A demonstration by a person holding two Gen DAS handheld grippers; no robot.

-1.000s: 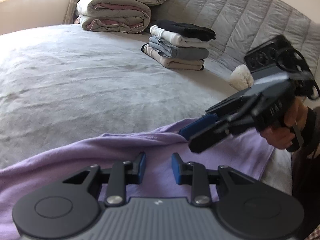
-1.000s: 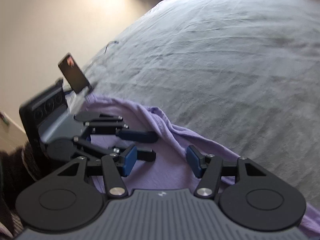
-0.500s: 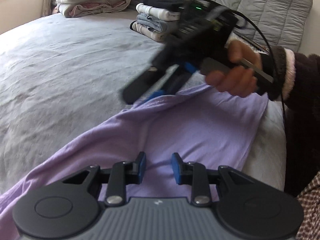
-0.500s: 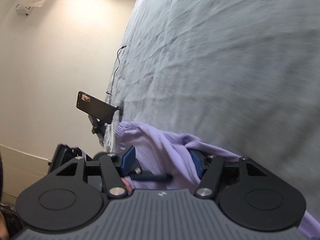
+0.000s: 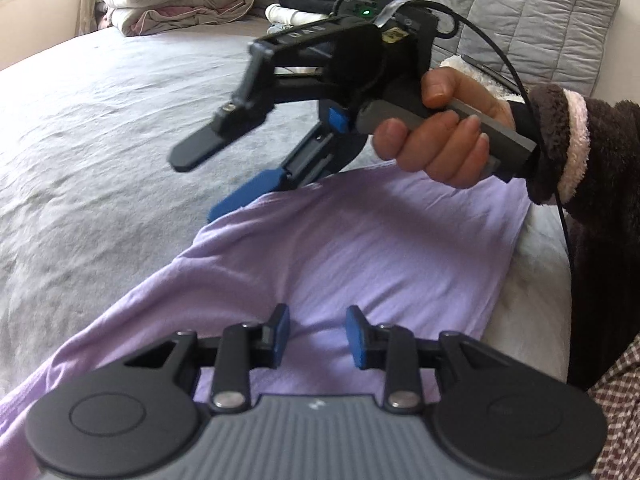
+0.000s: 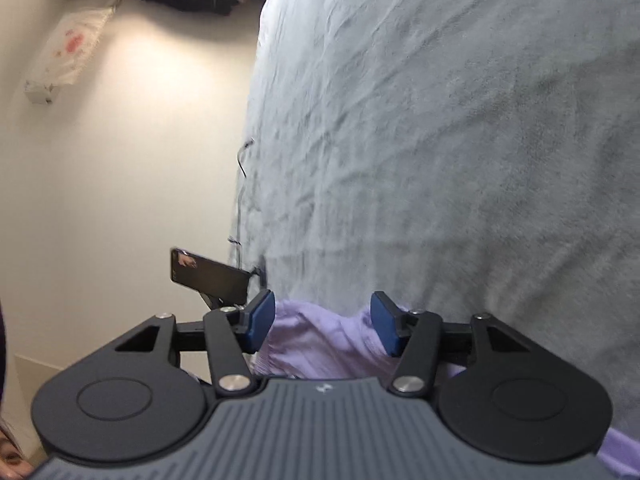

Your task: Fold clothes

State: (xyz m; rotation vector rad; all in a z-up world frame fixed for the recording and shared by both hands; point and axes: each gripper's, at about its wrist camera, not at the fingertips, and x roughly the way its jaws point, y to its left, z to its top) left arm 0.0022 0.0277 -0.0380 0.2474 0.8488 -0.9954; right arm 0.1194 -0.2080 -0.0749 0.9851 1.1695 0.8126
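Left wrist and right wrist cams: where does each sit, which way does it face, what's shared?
Left wrist: on the left tool, facing across the purple garment and grey bed toward folded stacks; shows the right hand and sleeve.
Right wrist: on the right tool, rolled sideways, facing along the bed toward a wall; its jaws are closing around a bunch of garment.
Shared: garment, bed.

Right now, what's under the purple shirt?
The purple shirt lies spread on the grey bed cover, which shows all around its edges. Whether anything else sits beneath the fabric is hidden; no bump suggests it.
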